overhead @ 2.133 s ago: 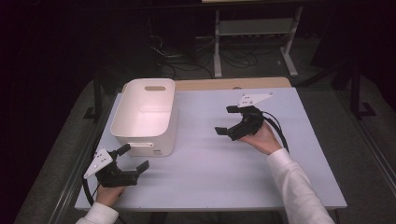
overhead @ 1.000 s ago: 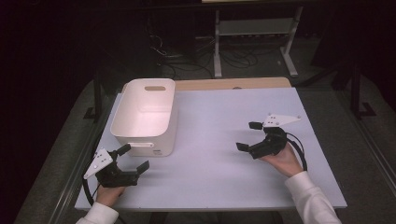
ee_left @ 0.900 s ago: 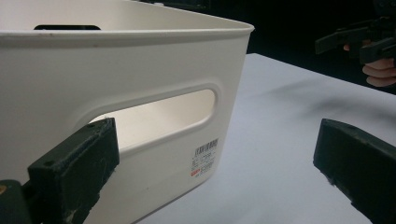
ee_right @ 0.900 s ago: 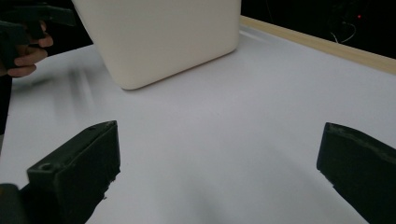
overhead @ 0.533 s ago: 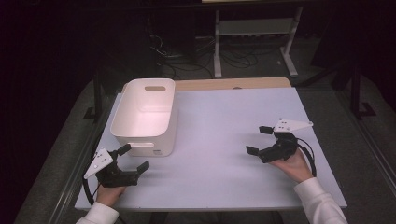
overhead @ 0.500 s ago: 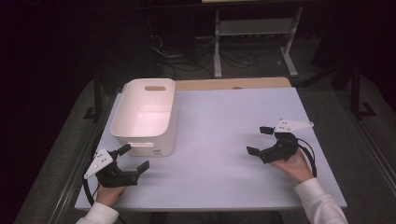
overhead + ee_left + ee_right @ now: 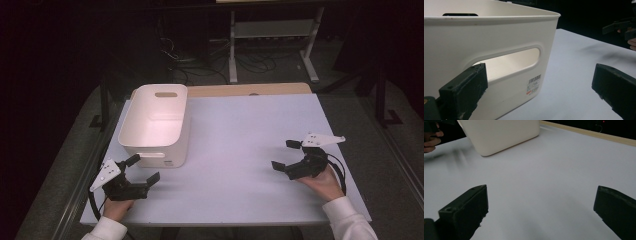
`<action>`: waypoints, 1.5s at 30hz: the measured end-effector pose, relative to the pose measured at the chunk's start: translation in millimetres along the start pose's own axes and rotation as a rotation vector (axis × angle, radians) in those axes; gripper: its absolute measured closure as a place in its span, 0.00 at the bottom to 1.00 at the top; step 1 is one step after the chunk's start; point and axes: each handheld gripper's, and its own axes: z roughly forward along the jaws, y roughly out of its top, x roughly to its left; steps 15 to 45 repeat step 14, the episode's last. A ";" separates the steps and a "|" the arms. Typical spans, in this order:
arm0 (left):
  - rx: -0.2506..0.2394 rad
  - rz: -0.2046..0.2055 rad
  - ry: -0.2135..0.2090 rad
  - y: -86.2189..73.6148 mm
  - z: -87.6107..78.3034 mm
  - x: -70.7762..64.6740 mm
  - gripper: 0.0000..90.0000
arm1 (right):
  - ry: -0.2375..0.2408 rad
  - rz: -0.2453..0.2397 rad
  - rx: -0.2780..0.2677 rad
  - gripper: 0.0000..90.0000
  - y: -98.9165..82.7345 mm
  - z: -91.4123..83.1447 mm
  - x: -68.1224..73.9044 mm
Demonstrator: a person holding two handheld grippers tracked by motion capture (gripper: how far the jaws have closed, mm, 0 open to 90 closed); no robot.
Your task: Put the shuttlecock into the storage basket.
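Observation:
A white plastic bin (image 7: 156,125) with slot handles stands on the left half of the white table (image 7: 240,130); what shows of its inside is bare. My left gripper (image 7: 144,169) rests near the table's front left corner, just in front of the bin, open with nothing between its jaws. In the left gripper view the bin's near wall (image 7: 499,57) and handle slot loom close. My right gripper (image 7: 283,155) sits low at the front right, open and holding nothing. In the right gripper view the bin (image 7: 501,133) lies far off across the bare tabletop.
A wooden strip (image 7: 250,90) runs along the table's far edge. Beyond it are a white metal stand (image 7: 272,35) and cables on the dark floor. The other hand (image 7: 431,141) appears at the left edge of the right gripper view.
My right gripper has swung from the table's middle right back toward the front right edge and lowered. The left gripper and the bin have stayed put.

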 end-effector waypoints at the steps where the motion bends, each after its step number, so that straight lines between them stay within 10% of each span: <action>1: -0.001 0.000 0.000 0.0 0.0 0.0 0.00 | 0.001 0.001 -0.002 0.00 -0.9 -1.3 0.1; 45: -0.006 -0.001 -0.004 0.0 0.0 -0.3 0.00 | -0.030 0.007 -0.027 0.00 -5.7 -15.5 0.6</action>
